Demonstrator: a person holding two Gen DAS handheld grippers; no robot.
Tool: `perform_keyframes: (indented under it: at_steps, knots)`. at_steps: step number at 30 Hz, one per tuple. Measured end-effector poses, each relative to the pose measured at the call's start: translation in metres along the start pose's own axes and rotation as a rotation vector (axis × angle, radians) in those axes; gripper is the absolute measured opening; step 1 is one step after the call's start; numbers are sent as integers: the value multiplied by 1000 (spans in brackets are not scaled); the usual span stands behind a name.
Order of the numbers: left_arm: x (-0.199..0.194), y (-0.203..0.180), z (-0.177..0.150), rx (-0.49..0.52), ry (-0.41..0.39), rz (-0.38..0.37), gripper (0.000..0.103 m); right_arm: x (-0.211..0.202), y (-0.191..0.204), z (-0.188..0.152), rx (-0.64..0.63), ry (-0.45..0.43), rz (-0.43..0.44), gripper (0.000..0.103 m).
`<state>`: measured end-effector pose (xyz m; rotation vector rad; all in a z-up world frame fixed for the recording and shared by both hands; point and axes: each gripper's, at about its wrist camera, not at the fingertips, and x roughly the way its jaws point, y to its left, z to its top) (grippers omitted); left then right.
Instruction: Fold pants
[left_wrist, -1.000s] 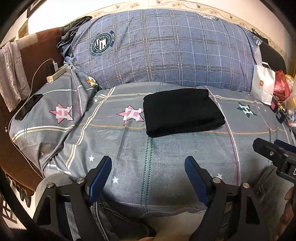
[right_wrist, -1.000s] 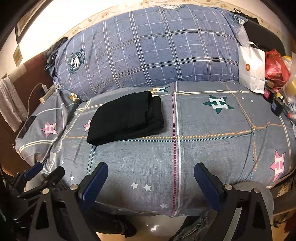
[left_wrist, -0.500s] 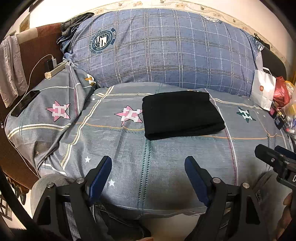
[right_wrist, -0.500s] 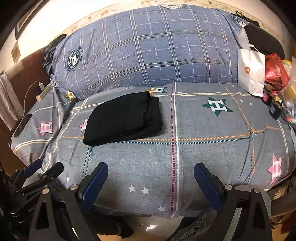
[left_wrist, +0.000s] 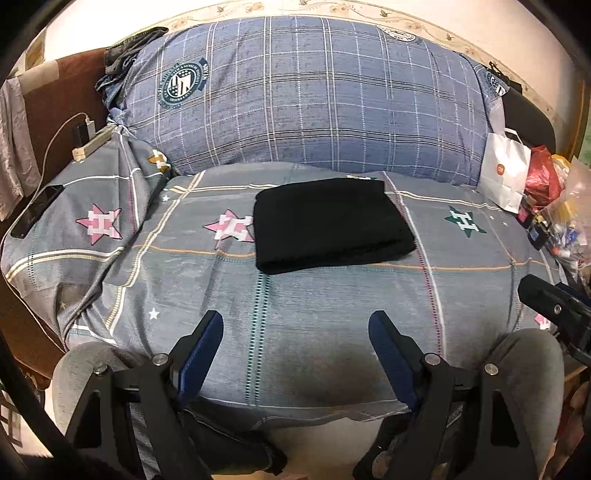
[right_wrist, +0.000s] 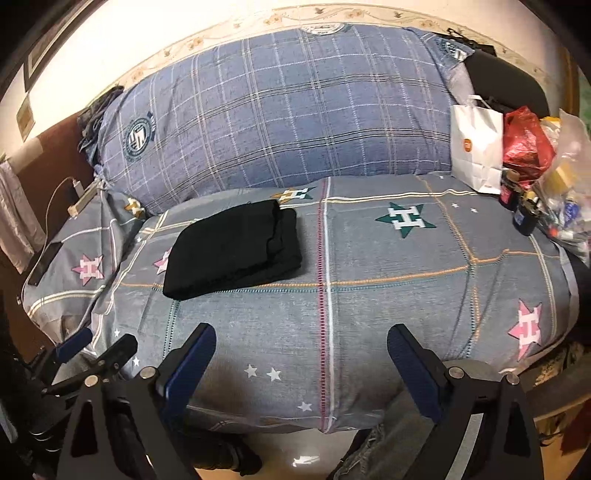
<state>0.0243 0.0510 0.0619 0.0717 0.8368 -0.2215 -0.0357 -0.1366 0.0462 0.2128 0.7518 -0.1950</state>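
Observation:
The black pants (left_wrist: 330, 223) lie folded into a neat rectangle on the grey star-patterned bed cover (left_wrist: 332, 314), mid-bed; they also show in the right wrist view (right_wrist: 236, 249). My left gripper (left_wrist: 295, 354) is open and empty, held over the bed's near edge, well short of the pants. My right gripper (right_wrist: 301, 365) is open and empty, also at the near edge, to the right of the pants. The right gripper's tip shows at the right of the left wrist view (left_wrist: 554, 306); the left gripper shows at lower left of the right wrist view (right_wrist: 92, 354).
A large blue plaid pillow (left_wrist: 314, 103) lies along the back. A white paper bag (right_wrist: 476, 147), a red bag (right_wrist: 528, 144) and small clutter (right_wrist: 561, 210) sit at the right. A phone (left_wrist: 37, 216) and a charger (left_wrist: 90, 142) lie at the left. My grey-clad knees (left_wrist: 524, 365) are below.
Both grippers have drawn back slightly and tilted, so the bed and the folded pants sit a little lower in view. The pants have not moved. Both grippers stay open.

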Motion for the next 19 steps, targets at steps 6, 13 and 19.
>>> perform_keyframes:
  at_steps: [6,13,19]
  knots:
    - [-13,-11,5,16,-23,-20,81,-16,-13,-2,26,-13,-20,96]
    - [-20,-15,4,28,-37,-25,81,-24,-13,-3,28,-19,-22,96]
    - [-23,-17,4,36,-61,-26,81,-28,-10,-4,14,-20,-31,96]
